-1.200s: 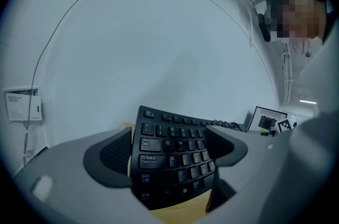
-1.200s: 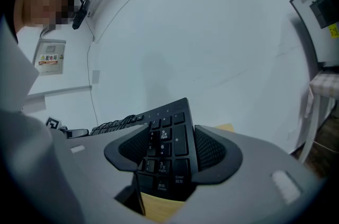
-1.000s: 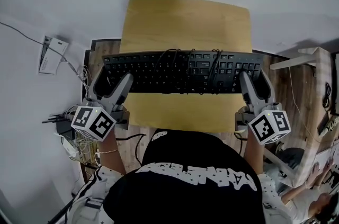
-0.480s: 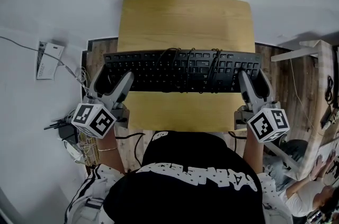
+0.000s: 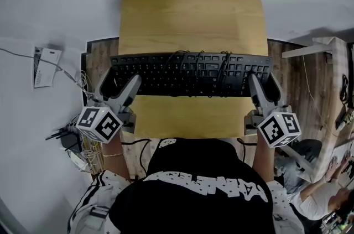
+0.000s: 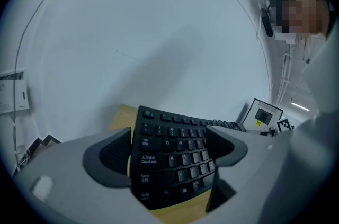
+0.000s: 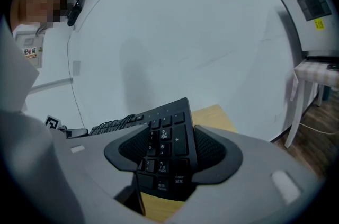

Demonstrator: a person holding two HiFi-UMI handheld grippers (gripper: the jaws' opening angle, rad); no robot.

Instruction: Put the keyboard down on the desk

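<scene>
The head camera is looking steeply down from above the person, taking in the whole tabletop [image 5: 191, 11], the keyboard [image 5: 191, 75] and both claws. The left claw [image 5: 119, 85] camera is riding close behind its jaws, facing over the keyboard's left end toward the white wall [image 6: 159, 48]. The right claw [image 5: 263, 85] camera is sitting equally close, facing over the number-pad end. All three views are sharing the keyboard and the tabletop's wood. Each claw view is also catching the person at its edge.
</scene>
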